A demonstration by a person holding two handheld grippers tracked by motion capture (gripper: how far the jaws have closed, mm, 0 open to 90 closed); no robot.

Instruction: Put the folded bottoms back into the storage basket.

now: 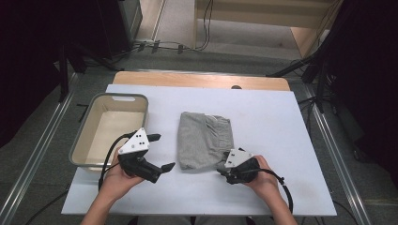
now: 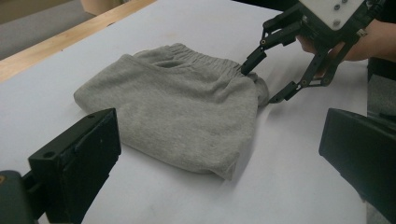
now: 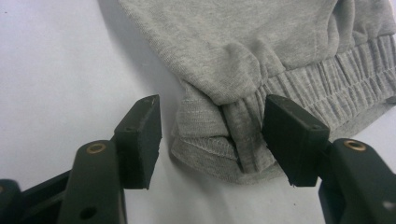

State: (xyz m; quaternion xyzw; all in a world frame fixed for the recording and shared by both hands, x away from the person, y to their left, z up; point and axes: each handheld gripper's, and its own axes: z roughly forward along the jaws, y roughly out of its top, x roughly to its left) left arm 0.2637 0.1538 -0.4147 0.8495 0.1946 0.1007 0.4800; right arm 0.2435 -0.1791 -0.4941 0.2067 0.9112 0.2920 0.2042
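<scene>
A folded grey garment [image 1: 205, 139] with an elastic waistband lies in the middle of the white table [image 1: 277, 117]. My left gripper [image 1: 163, 151] rests just left of it, open, with nothing between its jaws; in the left gripper view the garment [image 2: 177, 112] lies ahead of the left gripper [image 2: 224, 158]. My right gripper [image 1: 221, 168] is at the garment's near right corner. In the right gripper view the jaws of the right gripper [image 3: 217, 135] straddle that corner of the garment [image 3: 243, 56]; one pad sits by the waistband and the other stands apart from the cloth. The right gripper [image 2: 261, 84] is open.
A grey plastic bin [image 1: 77, 140] stands at the table's left side, with nothing in it. A wooden board [image 1: 202, 79] runs along the far edge. Cables lie on the floor beyond the table and trail from both grippers.
</scene>
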